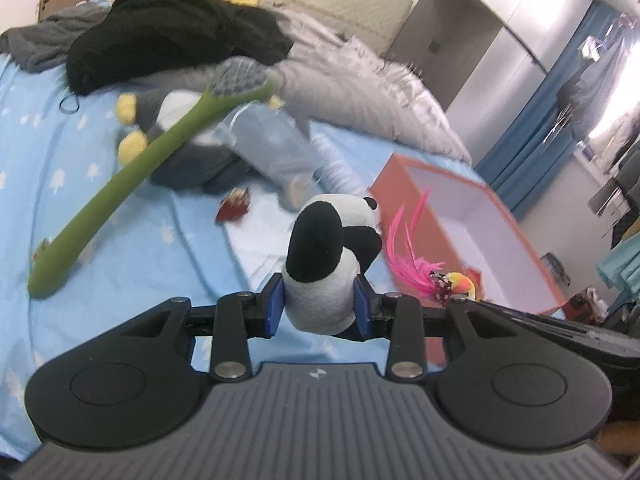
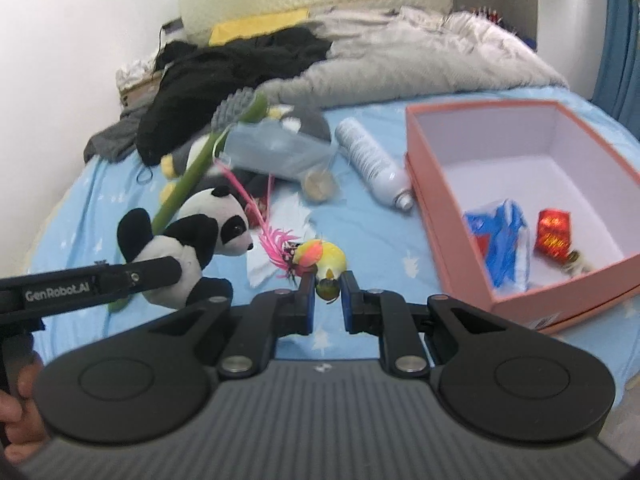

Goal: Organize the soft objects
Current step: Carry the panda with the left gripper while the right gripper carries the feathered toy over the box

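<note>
Left tongs point(image 1: 319, 305) clamped on the panda plush point(image 1: 320, 264), lifted clear of the bed point(image 1: 120, 264), just left of the pink box point(image 2: 452, 216). Right tongs point(image 2: 327, 294) pinched narrow on the feathered bird toy point(image 2: 326, 260), pink tail trailing toward the panda, also left of the box and near its front corner. Inside the box already: a blue packet point(image 2: 500, 240) and a red wrapper point(image 2: 554, 232). Beyond, left of the box: white bottle point(image 2: 372, 160), green brush point(image 1: 120, 184), penguin plush point(image 1: 176, 136). Carrying step, by the look of it. Next up, probably: swing both loads right over the rim, lower, then let go.
</note>
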Demonstrator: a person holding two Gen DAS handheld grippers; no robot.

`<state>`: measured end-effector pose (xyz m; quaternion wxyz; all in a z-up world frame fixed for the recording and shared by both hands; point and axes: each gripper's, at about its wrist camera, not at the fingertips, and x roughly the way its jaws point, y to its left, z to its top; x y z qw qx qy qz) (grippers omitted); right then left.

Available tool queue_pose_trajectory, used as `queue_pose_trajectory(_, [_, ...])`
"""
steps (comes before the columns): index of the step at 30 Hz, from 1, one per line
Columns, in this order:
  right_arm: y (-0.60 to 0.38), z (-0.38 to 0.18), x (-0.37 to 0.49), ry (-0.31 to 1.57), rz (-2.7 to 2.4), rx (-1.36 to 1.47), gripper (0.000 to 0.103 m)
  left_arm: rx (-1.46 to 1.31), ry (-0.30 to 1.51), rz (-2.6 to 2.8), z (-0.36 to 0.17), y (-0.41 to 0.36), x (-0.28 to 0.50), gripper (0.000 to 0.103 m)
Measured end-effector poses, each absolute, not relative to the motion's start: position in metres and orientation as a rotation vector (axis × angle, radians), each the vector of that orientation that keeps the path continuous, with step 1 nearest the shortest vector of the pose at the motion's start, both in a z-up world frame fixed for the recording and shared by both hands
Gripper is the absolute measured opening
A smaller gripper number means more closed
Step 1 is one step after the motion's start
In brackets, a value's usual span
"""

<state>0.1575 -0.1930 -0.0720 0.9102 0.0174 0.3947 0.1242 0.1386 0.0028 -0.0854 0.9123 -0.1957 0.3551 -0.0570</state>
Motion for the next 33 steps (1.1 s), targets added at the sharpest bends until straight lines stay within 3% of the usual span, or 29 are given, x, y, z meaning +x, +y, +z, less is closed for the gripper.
queue_pose_trajectory(18, [-0.260, 0.020, 0.169, 0.547, 0.094, 0.042, 0.017, -0.310, 0.596, -0.310, 0.015, -0.081, 0.203, 0.041])
queue_pose_trajectory(25, [-0.297, 0.029, 0.194, 0.574, 0.010, 0.055, 0.017, -0.239, 0.625, -0.382, 0.023, -0.135, 0.241, 0.041])
queue_pose_trajectory(33, [-0.334, 0.002, 0.241, 0.729, -0.040, 0.083, 0.017, -0.148, 0.728, -0.420, -0.001, -0.192, 0.298, 0.041])
